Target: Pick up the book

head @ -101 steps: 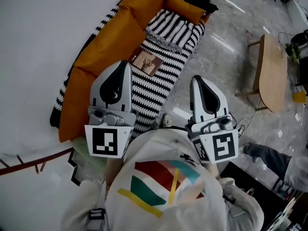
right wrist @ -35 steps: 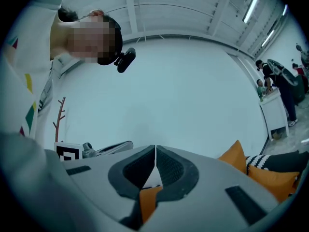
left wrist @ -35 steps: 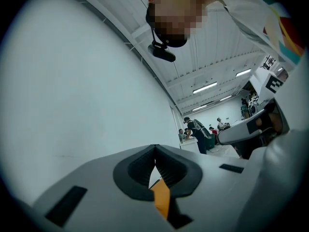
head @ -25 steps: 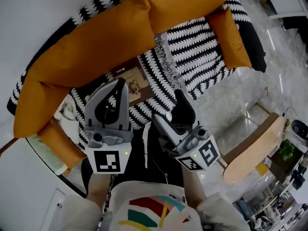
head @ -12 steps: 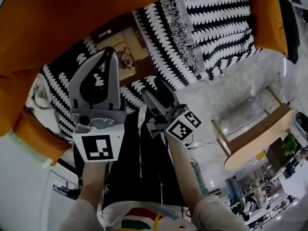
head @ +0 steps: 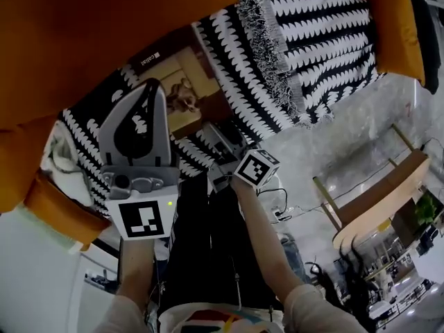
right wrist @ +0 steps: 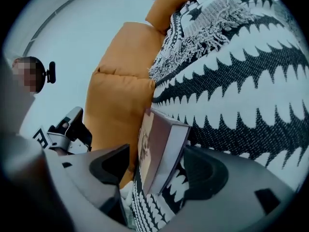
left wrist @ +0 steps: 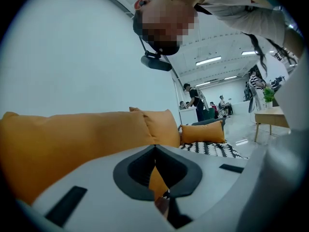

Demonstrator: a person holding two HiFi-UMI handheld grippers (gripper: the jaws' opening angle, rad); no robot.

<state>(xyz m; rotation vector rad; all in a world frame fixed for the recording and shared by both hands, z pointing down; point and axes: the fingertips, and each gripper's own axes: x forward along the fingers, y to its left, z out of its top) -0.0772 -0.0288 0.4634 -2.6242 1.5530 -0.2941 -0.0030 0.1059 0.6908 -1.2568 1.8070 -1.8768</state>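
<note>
Poised for the lift with right gripper (right wrist: 157, 161), jaws just spread wide to straddle the book (right wrist: 166, 141) on the zigzag throw (right wrist: 241, 81), no pinch yet; keeping left gripper (left wrist: 155, 148) closed and empty, in reserve.

The grey left gripper (head: 154, 85) covers one end of the brown hardback book with a pictured cover (head: 186, 82). Behind the book, the big orange sofa cushion (head: 104, 33) is cut by the top edge.
</note>
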